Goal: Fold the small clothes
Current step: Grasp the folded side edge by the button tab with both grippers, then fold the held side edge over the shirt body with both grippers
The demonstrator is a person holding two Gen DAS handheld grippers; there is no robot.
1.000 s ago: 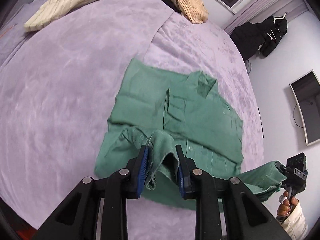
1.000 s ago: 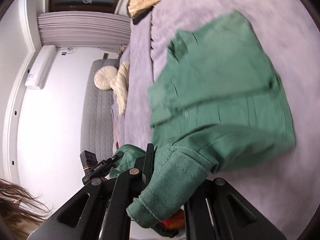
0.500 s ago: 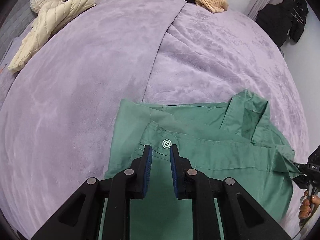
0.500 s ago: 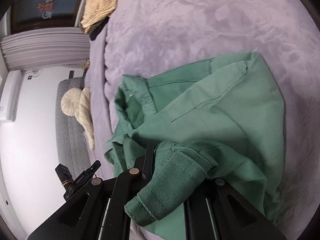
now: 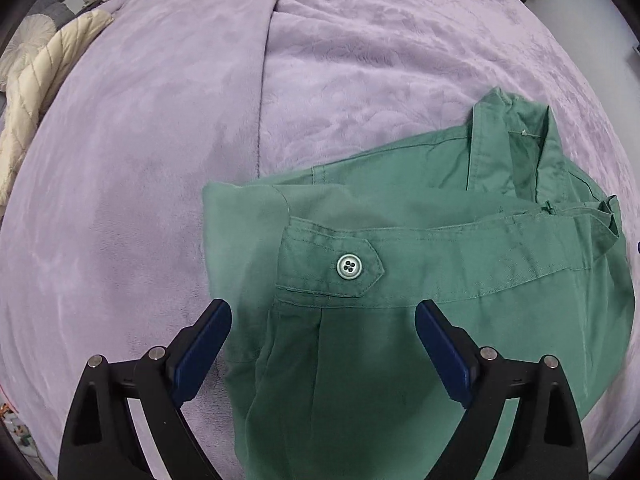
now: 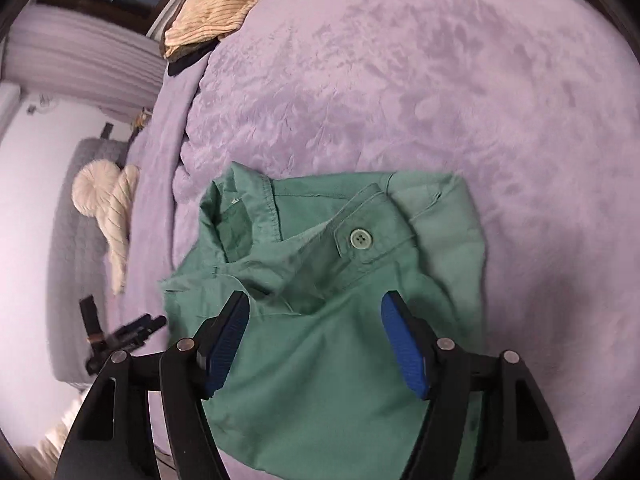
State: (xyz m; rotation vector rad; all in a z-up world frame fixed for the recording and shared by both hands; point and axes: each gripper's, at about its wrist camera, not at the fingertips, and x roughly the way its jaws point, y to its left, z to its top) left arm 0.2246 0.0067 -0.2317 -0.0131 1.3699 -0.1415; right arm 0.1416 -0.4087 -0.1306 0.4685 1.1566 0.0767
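Both my grippers have let go of the green shirt [image 5: 420, 280], which lies folded on the lilac bedspread [image 5: 160, 160].

A second ago my left gripper [image 5: 320, 344] was pinched on a bunched sleeve and my right gripper [image 6: 316, 340] was clamped on a cuff; now both sets of jaws are opening, spread wide over the cloth with nothing pressed between the blue pads. The cuff with its pale button [image 5: 350, 267] now lies flat across the top of the fold, and the collar [image 6: 236, 216] sits toward the bedspread's far side. The shirt's near edge is cut off behind the gripper frames in both views. The cream quilted jacket [image 6: 116, 216] at the bed's far edge is blurred, the tan knit [image 6: 216, 8] lies at a far corner, and the other gripper shows only as a dark smear in the right view.
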